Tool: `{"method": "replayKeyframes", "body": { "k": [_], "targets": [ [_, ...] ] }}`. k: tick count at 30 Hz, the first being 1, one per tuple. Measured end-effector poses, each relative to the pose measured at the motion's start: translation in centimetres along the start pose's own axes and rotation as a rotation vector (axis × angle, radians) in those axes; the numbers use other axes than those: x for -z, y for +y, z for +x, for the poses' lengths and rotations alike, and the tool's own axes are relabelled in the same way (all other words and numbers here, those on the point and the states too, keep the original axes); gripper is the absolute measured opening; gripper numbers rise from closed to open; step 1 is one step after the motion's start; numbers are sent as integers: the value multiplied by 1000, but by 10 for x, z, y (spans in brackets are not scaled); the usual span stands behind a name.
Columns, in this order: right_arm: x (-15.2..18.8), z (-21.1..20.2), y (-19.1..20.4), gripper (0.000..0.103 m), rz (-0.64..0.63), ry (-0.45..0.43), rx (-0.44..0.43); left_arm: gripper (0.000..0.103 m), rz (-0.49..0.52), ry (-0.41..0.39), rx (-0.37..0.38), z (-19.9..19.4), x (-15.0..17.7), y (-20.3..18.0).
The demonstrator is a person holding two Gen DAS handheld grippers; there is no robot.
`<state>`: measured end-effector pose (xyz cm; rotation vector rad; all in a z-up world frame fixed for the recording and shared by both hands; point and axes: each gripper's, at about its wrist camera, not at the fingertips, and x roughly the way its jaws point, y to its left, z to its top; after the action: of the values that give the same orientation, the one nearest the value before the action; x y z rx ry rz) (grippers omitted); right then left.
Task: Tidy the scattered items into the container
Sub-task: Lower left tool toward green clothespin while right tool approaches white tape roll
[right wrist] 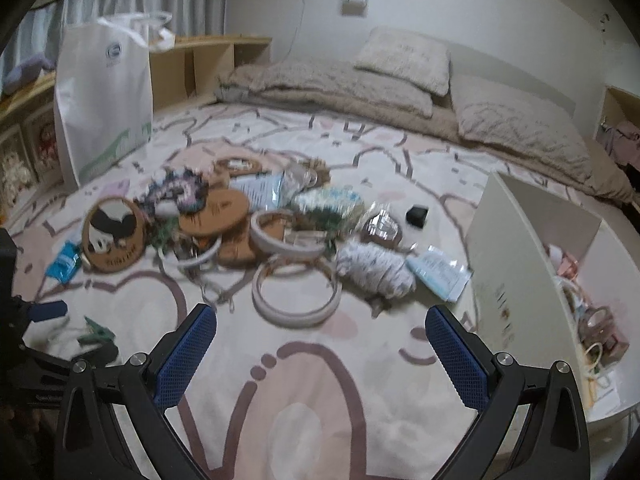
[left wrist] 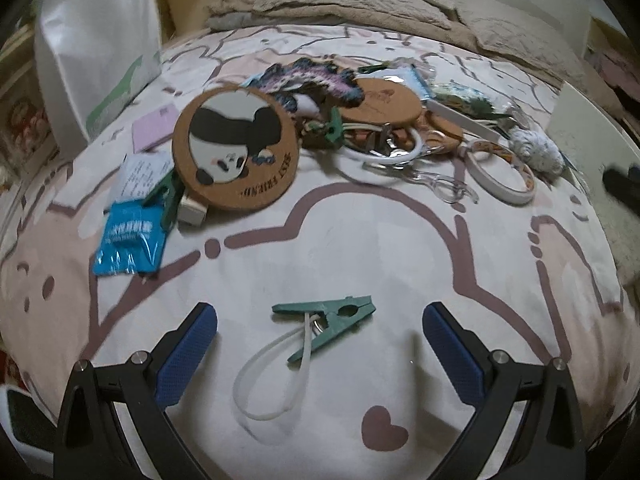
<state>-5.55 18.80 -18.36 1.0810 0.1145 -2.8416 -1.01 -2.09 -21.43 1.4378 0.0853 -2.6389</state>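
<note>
The green clothespin (left wrist: 326, 326) lay on the bed (left wrist: 360, 248), near the camera and between the spread fingers of the left gripper (left wrist: 320, 320), with a white cord loop (left wrist: 272, 376) trailing from it toward the near side. The jaws stood wide apart, holding nothing. The peg lay slantwise across the gap, so a squeeze could easily have caught only one leg and flicked it away — or pinched the cord alone and left the peg dangling. The soft bedcover might also have bunched up between the fingers.

The right gripper (right wrist: 322, 328) was likewise open and empty, hovering over bare bedcover with a white ring (right wrist: 298, 292) just beyond it. Farther off sat the main heap: the panda coaster (left wrist: 236, 148), a blue packet (left wrist: 130, 238) at the left, and a ball of yarn (right wrist: 374, 270). The pieces overlapped, so lifting one risked dragging its neighbours.

The white box (right wrist: 516, 264) stood at the far right, already holding a few things; its near wall rose high, and a low carry could have knocked an item against it.
</note>
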Motion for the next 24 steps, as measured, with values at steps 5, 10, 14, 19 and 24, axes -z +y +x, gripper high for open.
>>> {"method": "replayKeyframes", "body": {
  "k": [5,10,14,19,24],
  "targets": [
    [12,21,2,103,-7,64,0,103,-52,11,10,9,6,4],
    [22,37,1,103,-5,111,4,103,39,-34,-83,12,14,-13],
    [29,47,-1,103,4,139,2,103,26,-74,-92,13,16,-11],
    [37,61,3,103,-2,192,-8,103,2,-174,-157,10,30,-18],
    [43,68,9,103,-22,213,-7,103,-37,-209,-190,8,35,-21]
  ]
}}
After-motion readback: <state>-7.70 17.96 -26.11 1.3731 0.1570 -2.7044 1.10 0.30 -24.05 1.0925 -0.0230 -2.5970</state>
